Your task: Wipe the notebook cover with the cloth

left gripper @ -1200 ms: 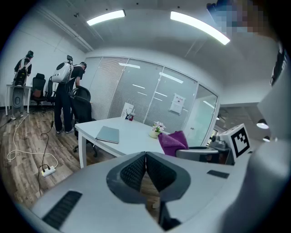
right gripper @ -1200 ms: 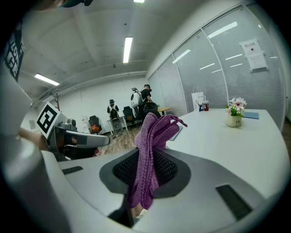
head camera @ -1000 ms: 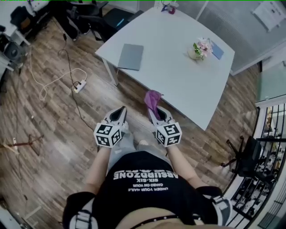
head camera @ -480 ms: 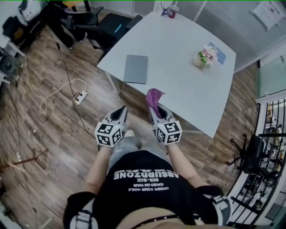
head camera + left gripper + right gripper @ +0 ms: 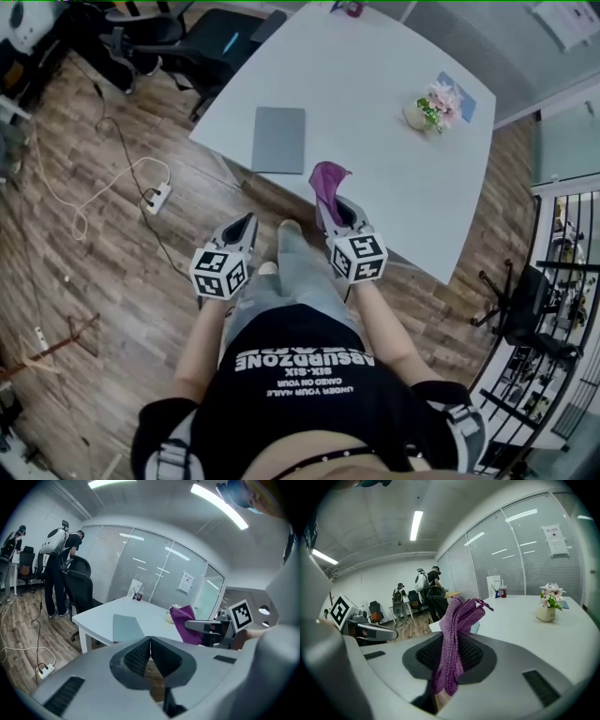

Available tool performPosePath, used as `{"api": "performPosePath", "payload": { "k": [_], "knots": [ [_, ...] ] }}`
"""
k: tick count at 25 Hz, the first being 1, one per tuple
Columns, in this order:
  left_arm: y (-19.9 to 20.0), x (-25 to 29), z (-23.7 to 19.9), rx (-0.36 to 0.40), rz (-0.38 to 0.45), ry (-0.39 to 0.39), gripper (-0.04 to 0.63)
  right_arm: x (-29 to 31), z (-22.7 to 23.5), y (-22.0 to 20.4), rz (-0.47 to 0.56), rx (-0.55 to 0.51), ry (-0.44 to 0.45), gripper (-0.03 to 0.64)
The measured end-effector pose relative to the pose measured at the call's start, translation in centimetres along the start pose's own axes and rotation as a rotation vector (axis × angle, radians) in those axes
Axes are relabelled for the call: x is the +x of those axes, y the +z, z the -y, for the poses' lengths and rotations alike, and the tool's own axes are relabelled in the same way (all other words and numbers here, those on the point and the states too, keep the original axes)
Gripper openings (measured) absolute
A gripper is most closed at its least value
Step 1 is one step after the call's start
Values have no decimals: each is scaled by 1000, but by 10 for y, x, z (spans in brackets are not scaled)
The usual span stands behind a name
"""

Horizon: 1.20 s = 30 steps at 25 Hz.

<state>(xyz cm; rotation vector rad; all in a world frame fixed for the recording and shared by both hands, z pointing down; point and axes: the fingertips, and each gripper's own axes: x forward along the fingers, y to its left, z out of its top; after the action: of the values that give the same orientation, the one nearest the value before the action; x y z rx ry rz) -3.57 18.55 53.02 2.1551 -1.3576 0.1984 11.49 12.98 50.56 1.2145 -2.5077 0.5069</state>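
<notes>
Plenty stood around the white bench [image 5: 375, 141]. An office chair [image 5: 202, 47] was parked off its far left corner, and a power strip [image 5: 155, 197] with a pale cable [image 5: 89, 187] trailed over the wooden floor [image 5: 84, 281] on the left. A flower pot [image 5: 427, 108] sat near the far right corner with a blue item [image 5: 457, 94] just beside it, both well apart from the work.

The grey notebook [image 5: 278, 139] lay flat and closed by the near edge, close to the left corner, with nothing on top of it. The right claw [image 5: 330, 208] was clamped on the purple cloth [image 5: 328, 180], which stuck up from the tips over the near edge, just right of the notebook and not touching it. The left claw [image 5: 246, 223] hung over the floor short of the bench, pinched together with nothing inside. The person's leg [image 5: 298, 267] came forward between the two grippers.

From the head view the room beyond was cut off. The left gripper view picked up people [image 5: 58, 569] standing by chairs at the left and a glass partition [image 5: 154, 569] behind the bench. The right gripper view showed the cloth folded lengthwise and running right down between its own pads, plus a paper bag [image 5: 493, 587] on the far end of the bench.
</notes>
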Motion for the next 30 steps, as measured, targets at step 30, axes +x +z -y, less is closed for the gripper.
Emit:
{"api": "performPosePath", "payload": {
  "k": [30],
  "knots": [
    [2, 167, -125, -84, -245, 205, 17, 239, 131, 49, -246, -101, 191, 78]
  ]
}}
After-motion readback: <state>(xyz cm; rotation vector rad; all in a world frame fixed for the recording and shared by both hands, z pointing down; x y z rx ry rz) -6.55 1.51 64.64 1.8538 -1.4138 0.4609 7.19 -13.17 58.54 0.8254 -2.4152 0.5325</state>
